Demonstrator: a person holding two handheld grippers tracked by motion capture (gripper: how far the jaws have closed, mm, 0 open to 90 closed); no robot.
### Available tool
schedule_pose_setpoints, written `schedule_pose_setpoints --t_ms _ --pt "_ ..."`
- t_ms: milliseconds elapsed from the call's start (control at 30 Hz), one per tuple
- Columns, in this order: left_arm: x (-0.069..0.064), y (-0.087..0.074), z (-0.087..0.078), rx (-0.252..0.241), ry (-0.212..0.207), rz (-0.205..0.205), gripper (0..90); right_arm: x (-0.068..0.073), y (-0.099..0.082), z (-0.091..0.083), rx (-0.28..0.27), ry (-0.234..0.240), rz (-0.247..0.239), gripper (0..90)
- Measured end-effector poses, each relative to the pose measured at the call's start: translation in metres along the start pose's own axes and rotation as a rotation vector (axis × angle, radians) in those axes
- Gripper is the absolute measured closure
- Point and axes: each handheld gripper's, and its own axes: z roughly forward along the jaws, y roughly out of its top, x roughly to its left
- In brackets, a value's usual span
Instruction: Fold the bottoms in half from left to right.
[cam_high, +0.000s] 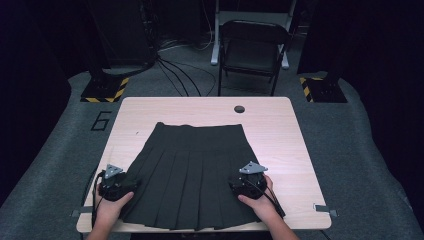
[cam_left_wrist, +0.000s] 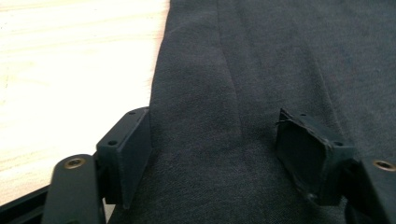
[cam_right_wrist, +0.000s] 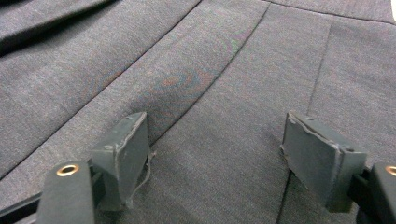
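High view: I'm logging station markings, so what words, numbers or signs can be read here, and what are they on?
"6": dark figure on the grey floor, left of the table.
Yellow-black hazard stripes, no text: on the two stand bases.
Skirt: no label or print to be seen.

Your dark grey pleated skirt (cam_high: 192, 170), pale wood-grain table (cam_high: 280, 130), black grippers, black chair (cam_high: 252, 50), yellow-black striped floor plates (cam_high: 105, 90).
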Motion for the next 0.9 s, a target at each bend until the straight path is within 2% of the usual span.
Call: schedule_pose_setpoints --t_ms 67,267,300,400,533,667,767,833,900 --pt "0.001 0.001 -0.001 -0.008 0.007 -0.007 32.5 -0.001 0.0 0.0 0.003 -0.002 -0.014 24.1" --pt "0.003 0.007 -0.011 -0.011 0.011 -0.015 37.6 0.001 0.0 -0.001 -0.001 -0.003 -0.004 28.0" --pt "0.004 0.007 -0.011 -0.02 0.014 -0.023 38.0 0.001 0.0 -0.002 -0.001 -0.004 -0.001 29.1" --pt "0.009 0.008 -0.014 -0.006 0.019 -0.041 38.1 0.001 0.0 -0.002 -0.004 0.008 -0.017 32.0" --pt "0.016 0.006 -0.017 -0.024 0.029 -0.065 41.0 0.002 0.001 -0.005 0.007 0.01 -0.024 37.8" --pt "0.022 0.006 -0.021 -0.014 0.023 -0.086 42.3 0.003 0.004 -0.01 -0.008 -0.014 -0.043 40.8" --pt "0.025 0.005 -0.022 -0.016 0.03 -0.081 43.1 0.0 0.005 -0.015 -0.017 -0.014 -0.043 41.5" --pt "0.027 0.004 -0.022 -0.007 0.039 -0.064 43.9 -0.002 0.006 -0.018 -0.024 -0.016 -0.019 42.0" --pt "0.028 0.003 -0.022 -0.015 0.026 -0.059 45.4 -0.004 0.007 -0.021 -0.035 -0.01 -0.003 42.0"
